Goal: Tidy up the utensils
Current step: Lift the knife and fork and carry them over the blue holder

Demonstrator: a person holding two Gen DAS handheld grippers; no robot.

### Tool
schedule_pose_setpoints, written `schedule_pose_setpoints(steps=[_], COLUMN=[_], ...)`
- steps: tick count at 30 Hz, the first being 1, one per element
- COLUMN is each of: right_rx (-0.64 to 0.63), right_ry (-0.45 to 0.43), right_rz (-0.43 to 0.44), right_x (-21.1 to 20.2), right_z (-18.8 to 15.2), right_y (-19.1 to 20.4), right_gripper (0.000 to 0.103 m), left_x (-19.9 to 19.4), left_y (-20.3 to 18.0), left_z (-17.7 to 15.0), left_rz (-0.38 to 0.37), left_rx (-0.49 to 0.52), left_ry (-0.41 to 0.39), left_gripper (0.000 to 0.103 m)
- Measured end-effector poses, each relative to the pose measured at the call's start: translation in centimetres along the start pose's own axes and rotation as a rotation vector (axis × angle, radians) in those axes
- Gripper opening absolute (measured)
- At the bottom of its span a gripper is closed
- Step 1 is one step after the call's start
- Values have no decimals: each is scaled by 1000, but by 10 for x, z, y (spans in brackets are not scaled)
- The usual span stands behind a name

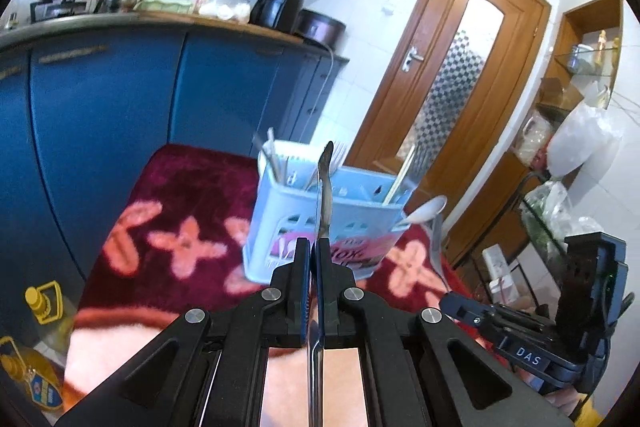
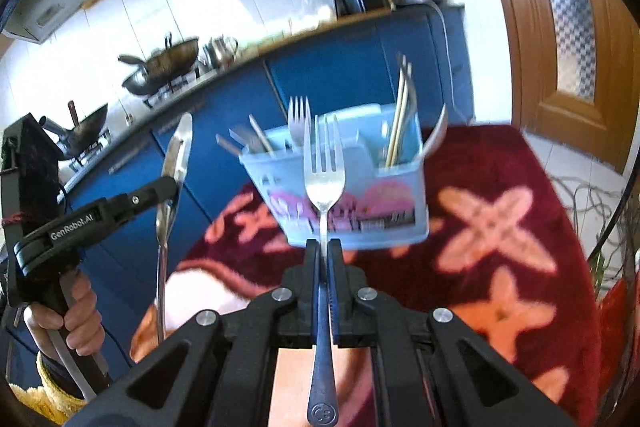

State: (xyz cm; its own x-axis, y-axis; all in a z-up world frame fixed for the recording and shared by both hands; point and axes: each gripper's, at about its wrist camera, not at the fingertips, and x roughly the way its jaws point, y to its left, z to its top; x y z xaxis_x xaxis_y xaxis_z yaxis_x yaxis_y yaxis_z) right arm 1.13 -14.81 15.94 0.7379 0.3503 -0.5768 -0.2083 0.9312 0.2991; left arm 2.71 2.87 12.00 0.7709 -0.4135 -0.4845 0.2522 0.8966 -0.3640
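Right gripper (image 2: 324,247) clenched on fork (image 2: 324,179), tines up. Left gripper (image 1: 313,247) clamps spoon (image 1: 325,187), handle trailing back. Caddy (image 2: 340,195) dead ahead of both, just beyond tips; right looks nearer.

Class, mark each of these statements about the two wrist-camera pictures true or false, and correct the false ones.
1. The right gripper is shut on a fork. True.
2. The left gripper is open and holds nothing. False: it is shut on a metal spoon.
3. The light blue utensil holder stands on a red cloth with pink flowers. True.
4. The holder has nothing in it. False: chopsticks and another fork stand in it.
5. The fork's tines point towards the camera. False: they point away, towards the holder.
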Motion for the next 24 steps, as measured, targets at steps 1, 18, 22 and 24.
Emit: schedule_pose_setpoints(steps=[1,18,22,24], right_rx=[-6,-15,-14,-16], right_ry=[-16,-202,-223,-237], right_rz=[-3,-25,-13,-2], right_x=[-1,15,30,39], right_z=[4,75,89,96], right_y=[2,-6,-14,-18], right_gripper=[5,5,5,5], left_x=[-1,29,44,51], left_y=[-3,-34,-31,-29], left_z=[4,79,99,108], left_rz=[-3,42,71,87], left_rx=[2,41,22,21], left_ry=[-10,-179,-236,-267], left_gripper=[2,2,2,2])
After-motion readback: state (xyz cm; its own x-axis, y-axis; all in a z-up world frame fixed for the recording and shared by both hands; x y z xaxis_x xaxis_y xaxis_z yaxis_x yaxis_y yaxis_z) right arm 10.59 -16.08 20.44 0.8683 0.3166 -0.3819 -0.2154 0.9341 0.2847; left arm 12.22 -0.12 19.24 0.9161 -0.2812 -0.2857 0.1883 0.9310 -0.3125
